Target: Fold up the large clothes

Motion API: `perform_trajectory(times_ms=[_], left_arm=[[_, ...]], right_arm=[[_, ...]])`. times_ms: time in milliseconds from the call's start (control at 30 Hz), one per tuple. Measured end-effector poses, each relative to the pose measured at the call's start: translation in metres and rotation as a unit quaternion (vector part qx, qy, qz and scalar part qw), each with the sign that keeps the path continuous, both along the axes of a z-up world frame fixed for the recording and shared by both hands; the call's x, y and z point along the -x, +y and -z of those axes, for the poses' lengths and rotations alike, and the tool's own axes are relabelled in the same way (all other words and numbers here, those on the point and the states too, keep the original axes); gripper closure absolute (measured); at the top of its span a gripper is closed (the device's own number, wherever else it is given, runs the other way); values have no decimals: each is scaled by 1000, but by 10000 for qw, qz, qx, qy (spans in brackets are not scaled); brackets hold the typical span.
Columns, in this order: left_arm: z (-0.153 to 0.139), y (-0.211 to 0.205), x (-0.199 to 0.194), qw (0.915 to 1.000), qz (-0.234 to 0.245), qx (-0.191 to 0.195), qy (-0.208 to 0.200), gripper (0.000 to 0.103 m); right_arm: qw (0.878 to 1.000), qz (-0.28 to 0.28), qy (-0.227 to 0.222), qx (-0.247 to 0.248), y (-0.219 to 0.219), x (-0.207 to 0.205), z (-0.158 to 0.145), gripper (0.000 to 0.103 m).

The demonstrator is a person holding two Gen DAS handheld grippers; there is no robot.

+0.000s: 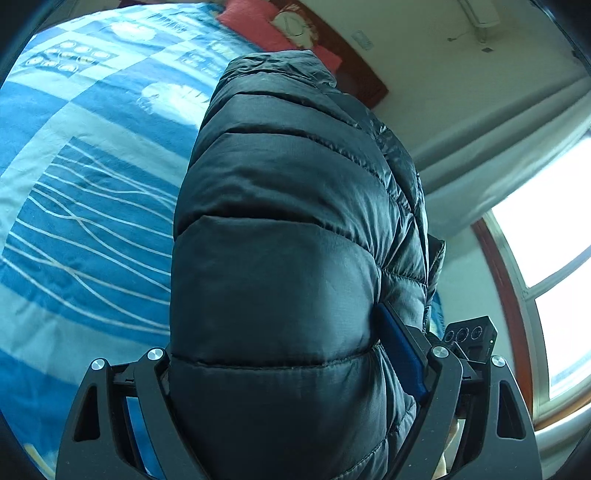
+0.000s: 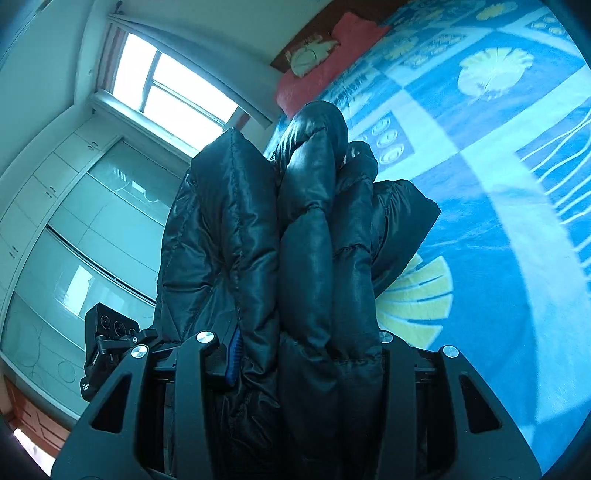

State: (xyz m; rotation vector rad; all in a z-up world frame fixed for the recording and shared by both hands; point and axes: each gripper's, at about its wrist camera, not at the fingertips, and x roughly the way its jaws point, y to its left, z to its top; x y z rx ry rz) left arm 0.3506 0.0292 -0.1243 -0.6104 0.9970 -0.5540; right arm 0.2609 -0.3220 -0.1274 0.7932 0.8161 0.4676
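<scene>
Your black puffer jacket (image 1: 288, 229) sits bunched between both tools, held up off the bed (image 1: 81, 206). In the left wrist view its quilted panels fill the middle, collar end pointing away toward the red pillow (image 1: 255, 22). In the right wrist view it shows as several thick folds (image 2: 306, 236) stacked side by side.

Left hand-held gripper (image 1: 295, 369): jaws spread fairly wide, clamped on a fat quilted section; the blue pad (image 1: 400, 354) of one finger presses into the fabric.

Right hand-held gripper (image 2: 306, 354): jaws likewise parted by the bulk and closed on the folded layers; a blue pad (image 2: 233, 356) shows against the left fold.

Below lies the blue patterned bedspread (image 2: 498, 192). Beyond it: window (image 2: 170, 96), wardrobe doors (image 2: 92, 236), white curtain (image 1: 495, 140).
</scene>
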Motion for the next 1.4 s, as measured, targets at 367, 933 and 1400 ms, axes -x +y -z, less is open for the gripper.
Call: perform_trajectory(times_ms=[367,933,1400], left_arm=[[41,-7,-5,9988,-229,-382,187,17],[43,-4,-8,9987,-234,-366,280,14],[28,2,1,9986,-285,-348,284,15]], right_arm=[[9988,67,450,-207,-3,-11,36,56],[9982,178,558,-157,-2,-19,29,42],[9971,462,578,-148,-17,-2,21,28]])
